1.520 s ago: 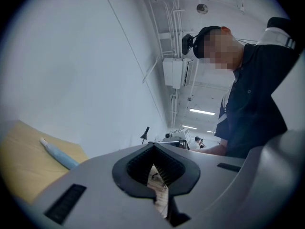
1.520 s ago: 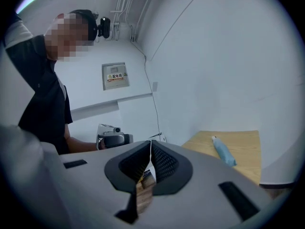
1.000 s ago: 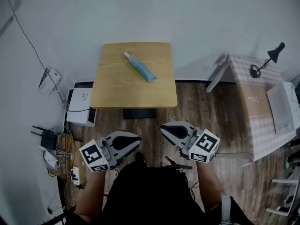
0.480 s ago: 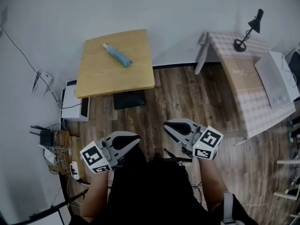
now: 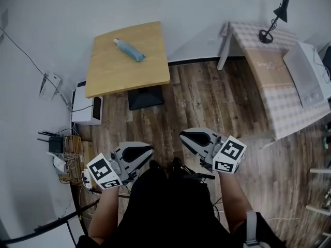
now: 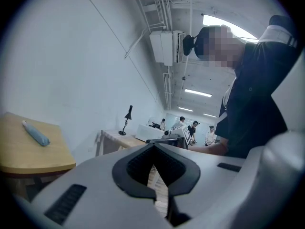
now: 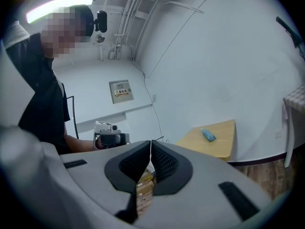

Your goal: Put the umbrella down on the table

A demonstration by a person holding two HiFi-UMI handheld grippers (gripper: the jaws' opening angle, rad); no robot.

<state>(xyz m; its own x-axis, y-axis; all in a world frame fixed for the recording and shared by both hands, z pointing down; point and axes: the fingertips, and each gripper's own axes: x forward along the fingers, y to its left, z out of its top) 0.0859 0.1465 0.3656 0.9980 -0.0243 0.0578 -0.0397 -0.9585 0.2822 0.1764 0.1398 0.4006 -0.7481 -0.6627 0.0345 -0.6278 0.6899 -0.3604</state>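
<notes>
We hold the left gripper [image 5: 150,150] and the right gripper [image 5: 182,137] low in front of our body, above the wooden floor [image 5: 207,102]. Both point away from us and sit well apart from the table. In each gripper view the jaws are clenched tip to tip with nothing between them.

The folded blue umbrella [image 5: 129,49] lies flat on the small wooden table [image 5: 126,74], near its far edge and angled across the top. Neither gripper touches it.

A white printer [image 5: 87,110] stands on the floor just beside the table, with a router [image 5: 55,144] and a tangle of cables nearer to us. To the right a second table with a checked cloth [image 5: 269,66] carries a black desk lamp [image 5: 275,15].
</notes>
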